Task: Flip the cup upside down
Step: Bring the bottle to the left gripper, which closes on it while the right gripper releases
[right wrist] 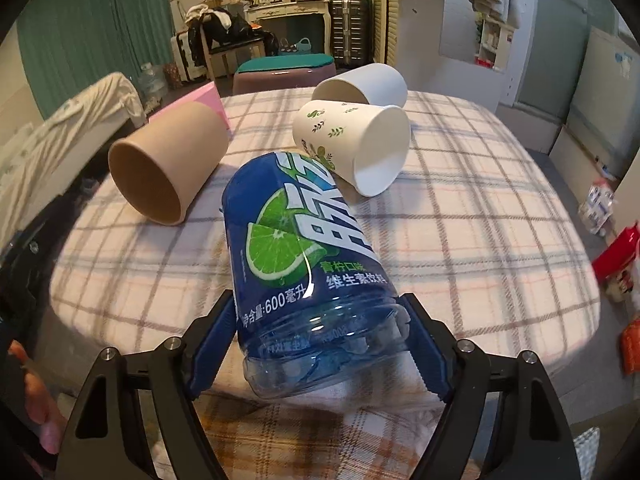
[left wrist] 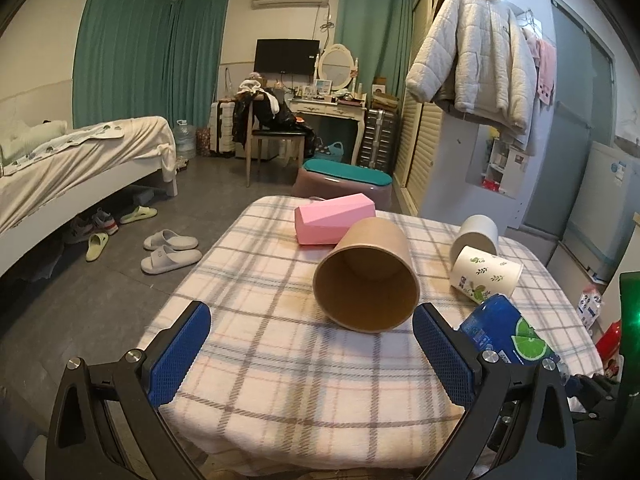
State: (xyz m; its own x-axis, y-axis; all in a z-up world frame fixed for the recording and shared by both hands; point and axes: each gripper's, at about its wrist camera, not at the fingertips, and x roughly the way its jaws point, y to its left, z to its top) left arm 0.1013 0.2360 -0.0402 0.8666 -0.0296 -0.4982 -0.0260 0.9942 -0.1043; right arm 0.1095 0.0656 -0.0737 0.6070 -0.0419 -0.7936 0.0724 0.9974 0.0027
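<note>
A brown paper cup [left wrist: 366,276] lies on its side on the plaid table [left wrist: 280,360], mouth towards me; it also shows in the right wrist view [right wrist: 168,164]. My left gripper [left wrist: 312,356] is open and empty, just short of the cup's mouth. My right gripper [right wrist: 320,340] is shut on a cut blue plastic bottle cup [right wrist: 304,264] with a lime label, held tilted above the table; it also shows in the left wrist view [left wrist: 508,332]. A leaf-printed white cup [right wrist: 352,148] and a plain white cup [right wrist: 364,84] lie on their sides beyond.
A pink box [left wrist: 332,220] lies behind the brown cup. The table edge [left wrist: 168,308] drops to a grey floor with slippers [left wrist: 168,252] on the left. A bed [left wrist: 80,156] stands at the left, a stool [left wrist: 344,184] beyond the table.
</note>
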